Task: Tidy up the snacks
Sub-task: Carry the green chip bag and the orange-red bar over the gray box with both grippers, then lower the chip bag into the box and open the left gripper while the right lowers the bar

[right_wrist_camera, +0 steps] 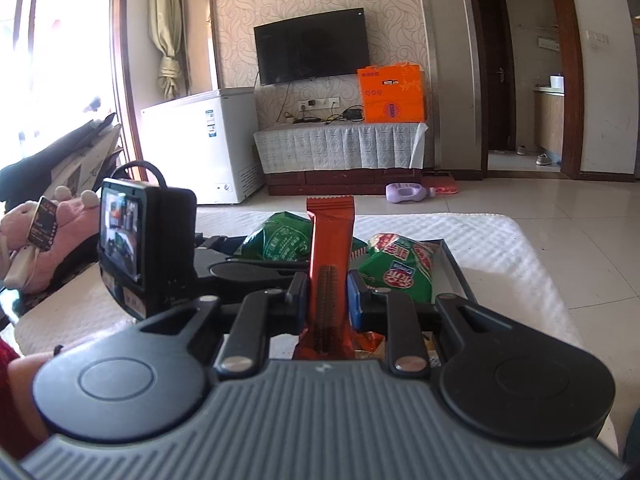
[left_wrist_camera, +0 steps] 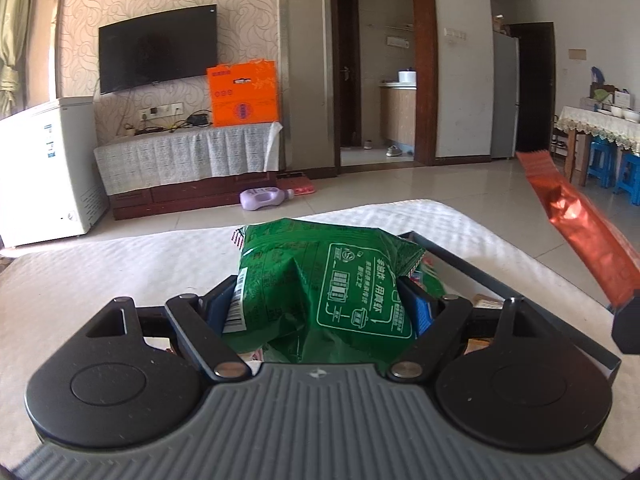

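I am pinching a crumpled green snack bag (left_wrist_camera: 320, 284) between the two fingers of my left gripper (left_wrist_camera: 320, 304), and the bag is bulging up out of the jaws above the dark tray (left_wrist_camera: 480, 272) on the white textured tabletop (left_wrist_camera: 120, 264). From the right wrist view the same green bag (right_wrist_camera: 280, 240) is showing behind my left gripper (right_wrist_camera: 256, 268), which is reaching in from the left with its camera body in the foreground. My right gripper (right_wrist_camera: 329, 304) is clamping a slim orange-red snack bar wrapper (right_wrist_camera: 330, 248) that is standing upright between the blue-padded fingers (right_wrist_camera: 354, 300), its crimped top edge pointing up. In the left wrist view that wrapper (left_wrist_camera: 576, 224) is slanting across the right edge, held at its lower end. Just right of the bar, a green and red snack packet (right_wrist_camera: 400, 264) is lying inside the tray (right_wrist_camera: 454, 264), and more small wrappers are peeking out under my right gripper, too hidden for me to tell what they are. Beyond the table, a purple bottle (left_wrist_camera: 264, 198) is lying on the tiled floor near the cloth-draped TV cabinet (left_wrist_camera: 184, 160), with an orange box (left_wrist_camera: 243, 92) sitting on top and a dark television (left_wrist_camera: 158, 54) hanging on the wall. A white chest freezer (left_wrist_camera: 48, 168) is standing to the left.
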A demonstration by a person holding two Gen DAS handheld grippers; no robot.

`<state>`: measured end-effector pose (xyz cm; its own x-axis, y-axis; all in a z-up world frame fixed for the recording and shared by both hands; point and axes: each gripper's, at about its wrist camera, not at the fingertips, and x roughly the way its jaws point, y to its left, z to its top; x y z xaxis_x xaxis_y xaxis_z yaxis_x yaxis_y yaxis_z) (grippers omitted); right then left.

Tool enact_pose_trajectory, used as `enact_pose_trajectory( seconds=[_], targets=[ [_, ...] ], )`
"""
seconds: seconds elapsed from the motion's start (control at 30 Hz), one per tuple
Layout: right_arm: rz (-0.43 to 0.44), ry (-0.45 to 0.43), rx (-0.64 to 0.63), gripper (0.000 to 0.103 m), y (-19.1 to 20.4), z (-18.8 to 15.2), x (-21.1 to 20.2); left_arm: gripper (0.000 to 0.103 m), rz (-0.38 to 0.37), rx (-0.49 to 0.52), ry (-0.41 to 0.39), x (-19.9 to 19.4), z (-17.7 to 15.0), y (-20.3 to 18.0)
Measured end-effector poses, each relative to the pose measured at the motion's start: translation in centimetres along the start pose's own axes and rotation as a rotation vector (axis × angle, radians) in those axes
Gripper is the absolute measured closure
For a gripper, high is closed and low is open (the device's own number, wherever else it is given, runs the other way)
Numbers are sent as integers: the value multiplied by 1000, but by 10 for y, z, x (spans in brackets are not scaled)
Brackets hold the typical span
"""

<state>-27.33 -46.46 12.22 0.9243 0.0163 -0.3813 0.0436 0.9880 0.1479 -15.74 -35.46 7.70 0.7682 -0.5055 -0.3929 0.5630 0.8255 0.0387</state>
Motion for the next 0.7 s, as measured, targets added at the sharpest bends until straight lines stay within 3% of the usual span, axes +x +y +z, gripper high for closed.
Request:
enact_pose_trajectory(
  seconds=[0.4,0.7],
  targets=[
    [-28,12,47,79,-23,-3,2,17,-134,60,25,30,-10,-61],
    [-32,36,55,79,-24,-7,6,16,-151,66,68,51,-16,-75]
  ],
)
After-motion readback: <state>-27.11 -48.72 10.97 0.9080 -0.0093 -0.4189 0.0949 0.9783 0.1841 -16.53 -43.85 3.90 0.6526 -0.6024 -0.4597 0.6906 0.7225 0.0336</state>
